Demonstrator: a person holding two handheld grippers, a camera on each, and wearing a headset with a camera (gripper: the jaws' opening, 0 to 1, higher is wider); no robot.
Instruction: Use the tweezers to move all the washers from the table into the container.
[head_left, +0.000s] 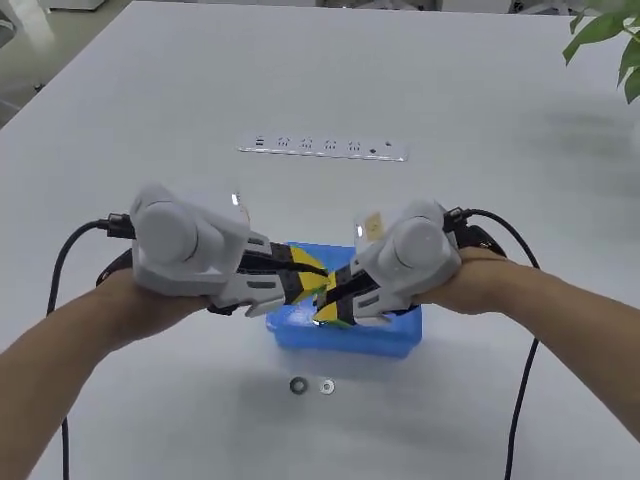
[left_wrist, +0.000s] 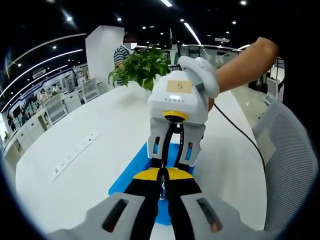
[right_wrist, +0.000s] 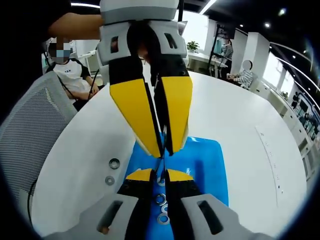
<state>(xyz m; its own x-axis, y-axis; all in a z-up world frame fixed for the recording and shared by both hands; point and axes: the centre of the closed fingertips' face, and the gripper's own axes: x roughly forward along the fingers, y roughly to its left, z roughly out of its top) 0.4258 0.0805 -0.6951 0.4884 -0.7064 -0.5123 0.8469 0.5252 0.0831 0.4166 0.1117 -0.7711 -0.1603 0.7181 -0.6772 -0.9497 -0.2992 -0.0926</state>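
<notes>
Two washers (head_left: 298, 385) are sitting on the table (head_left: 450, 100), bottom centre, just beside the blue container (head_left: 300, 327). Left gripper (right_wrist: 163, 150) and right gripper (right_wrist: 161, 179) are both pinching the tweezers (right_wrist: 160, 166), jaws narrow, so tugging against each other is risking a drop.

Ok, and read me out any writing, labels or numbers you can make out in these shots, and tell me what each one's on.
"KENSC", as near as the small letters read: on the white body of the right gripper, in the left gripper view.
On the tan sticker above it: one mark, too blurred to read.
On the power strip lying on the table: markings by the sockets, too small to read.
</notes>
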